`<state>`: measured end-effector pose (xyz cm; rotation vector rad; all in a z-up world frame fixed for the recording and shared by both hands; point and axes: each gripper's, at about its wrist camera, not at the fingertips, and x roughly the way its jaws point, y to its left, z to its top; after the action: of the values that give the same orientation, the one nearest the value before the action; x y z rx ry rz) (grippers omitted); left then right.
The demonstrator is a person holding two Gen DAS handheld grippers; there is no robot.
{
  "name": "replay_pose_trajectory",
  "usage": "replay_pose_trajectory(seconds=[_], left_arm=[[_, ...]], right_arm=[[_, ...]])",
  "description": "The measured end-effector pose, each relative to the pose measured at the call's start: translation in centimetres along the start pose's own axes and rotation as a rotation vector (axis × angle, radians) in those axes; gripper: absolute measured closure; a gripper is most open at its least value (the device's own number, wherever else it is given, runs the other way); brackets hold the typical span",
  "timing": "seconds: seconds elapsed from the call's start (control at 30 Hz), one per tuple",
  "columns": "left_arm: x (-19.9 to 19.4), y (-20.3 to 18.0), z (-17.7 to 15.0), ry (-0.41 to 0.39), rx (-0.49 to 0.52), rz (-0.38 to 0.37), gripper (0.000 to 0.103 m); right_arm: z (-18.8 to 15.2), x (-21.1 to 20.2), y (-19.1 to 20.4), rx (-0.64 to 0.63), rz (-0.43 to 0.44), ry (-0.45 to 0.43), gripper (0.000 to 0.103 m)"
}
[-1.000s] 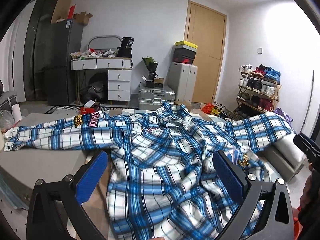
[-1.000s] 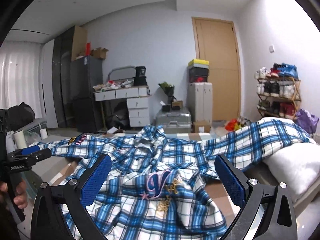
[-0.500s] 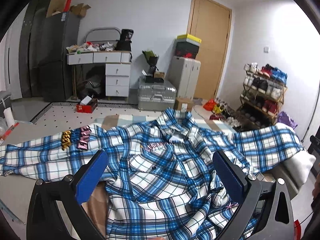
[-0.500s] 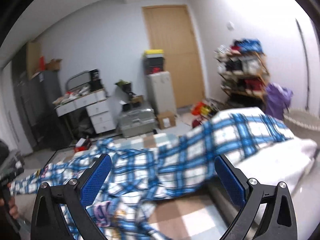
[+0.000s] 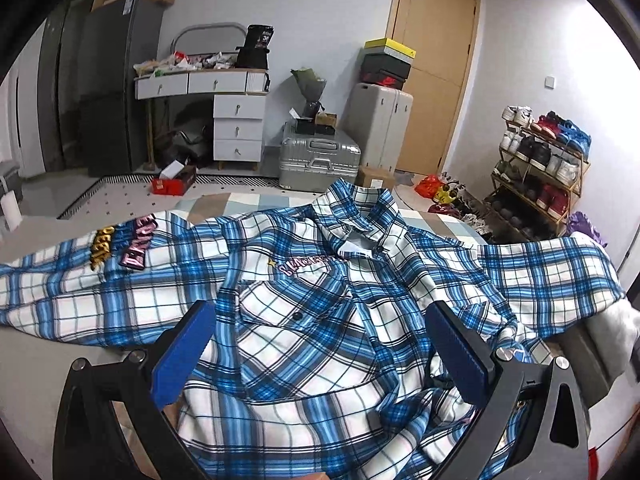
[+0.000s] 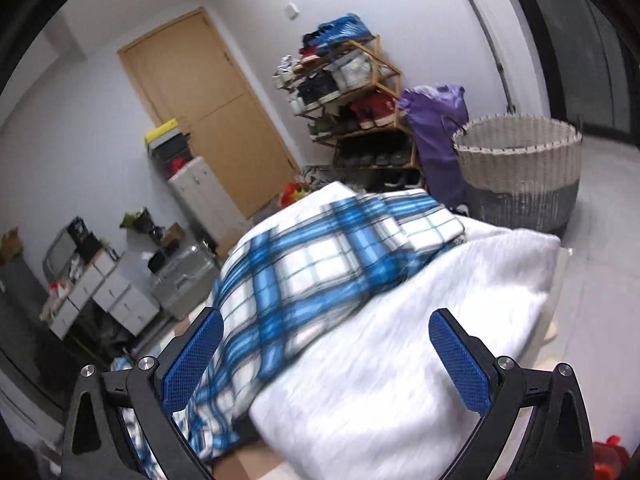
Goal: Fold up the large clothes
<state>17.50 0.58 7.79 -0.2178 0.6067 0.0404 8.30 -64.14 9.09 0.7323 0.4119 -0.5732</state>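
The work surface is a bed (image 5: 36,344) with a grey bare area at the left and a checked cover showing beyond the shirt. A white pillow (image 6: 420,340) lies at the bed's right end. The room behind holds a wooden door (image 5: 434,80), a dark cabinet (image 5: 108,92), a white drawer unit (image 5: 238,128) with a cluttered top, a silver suitcase (image 5: 320,162), a taller pale suitcase (image 5: 378,120) with stacked shoeboxes (image 5: 386,62) on it, and a shoe rack (image 5: 540,176). In the right wrist view a woven basket (image 6: 520,172) stands on the floor beside a purple bag (image 6: 436,128).

Legible writing is limited. A black bag on the drawer unit shows "30". The shirt carries embroidered pink lettering across the chest and yellow and pink letter patches on one sleeve; none of it reads clearly.

The shirt (image 5: 320,320) is blue-and-white plaid, collared and buttoned, with a chest pocket. It lies front up and wrinkled on the bed, collar away from the camera and both sleeves spread outward. One sleeve (image 6: 320,256) drapes over the pillow; this view is motion-blurred.

Left claw (image 5: 320,352): jaws apart, over the shirt body, gripping nothing. Right claw (image 6: 326,360): jaws apart, over the pillow and sleeve, gripping nothing.
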Motion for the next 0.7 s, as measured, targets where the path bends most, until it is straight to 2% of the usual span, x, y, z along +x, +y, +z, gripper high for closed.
replay_pose_trajectory(seconds=[0.17, 0.33, 0.43, 0.5, 0.57, 0.63, 0.7], left_arm=[[-0.2, -0.4, -0.1, 0.003, 0.011, 0.008, 0.001], [-0.9, -0.2, -0.1, -0.015, 0.031, 0.048, 0.001], [-1.3, 0.4, -0.2, -0.032, 0.03, 0.067, 0.001], [-1.1, 0.8, -0.3, -0.029, 0.025, 0.069, 0.001], [-0.6, 1.2, -0.4, -0.016, 0.014, 0.075, 0.001], [-0.4, 1.3, -0.4, -0.009, 0.006, 0.068, 0.001], [-0.5, 1.2, -0.4, -0.015, 0.007, 0.064, 0.001]], right_arm=[[1.7, 4.1, -3.6, 0.181, 0.057, 0.11, 0.007], [3.1, 4.9, -3.4, 0.206, 0.038, 0.09, 0.011], [3.3, 3.3, -2.7, 0.187, 0.109, 0.028, 0.012], [3.2, 3.2, -2.5, 0.181, 0.161, 0.023, 0.012], [2.9, 4.2, -2.4, 0.17, 0.18, 0.091, 0.012], [2.2, 5.2, -2.9, 0.182, 0.126, 0.15, 0.014], [1.7, 5.7, -3.7, 0.216, 0.113, 0.179, 0.016]])
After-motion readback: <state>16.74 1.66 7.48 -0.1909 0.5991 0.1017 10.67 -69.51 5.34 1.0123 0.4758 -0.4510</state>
